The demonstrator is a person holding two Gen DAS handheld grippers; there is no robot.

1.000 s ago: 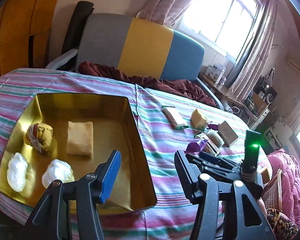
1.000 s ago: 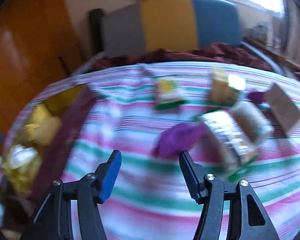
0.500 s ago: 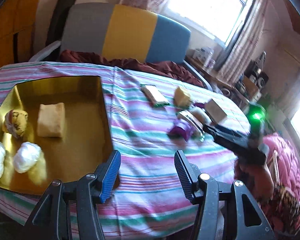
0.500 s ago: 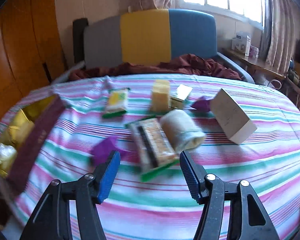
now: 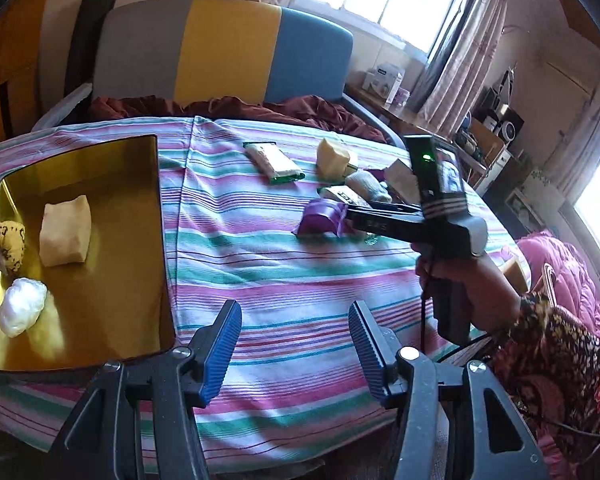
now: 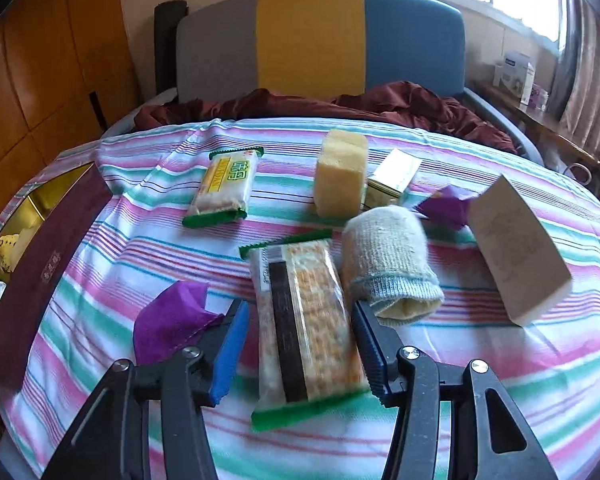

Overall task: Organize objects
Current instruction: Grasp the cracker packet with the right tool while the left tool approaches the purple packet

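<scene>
Left wrist view: left gripper (image 5: 296, 344) wide, empty over striped cloth (image 5: 284, 264) — gold tray (image 5: 156, 216) to its left.

Right wrist view: right gripper (image 6: 298, 350) closing astride cracker packet (image 6: 304, 320), not yet pinching — rolled sock (image 6: 388, 256) just right.

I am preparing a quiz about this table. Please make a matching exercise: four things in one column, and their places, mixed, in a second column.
Things:
1. cracker pack
2. rolled sock
3. white box
4. beige cloth

Places:
A. inside the gold tray
B. between the right gripper fingers
C. far right on the cloth
D. just right of the cracker pack

Pairs: 1-B, 2-D, 3-C, 4-A
</scene>
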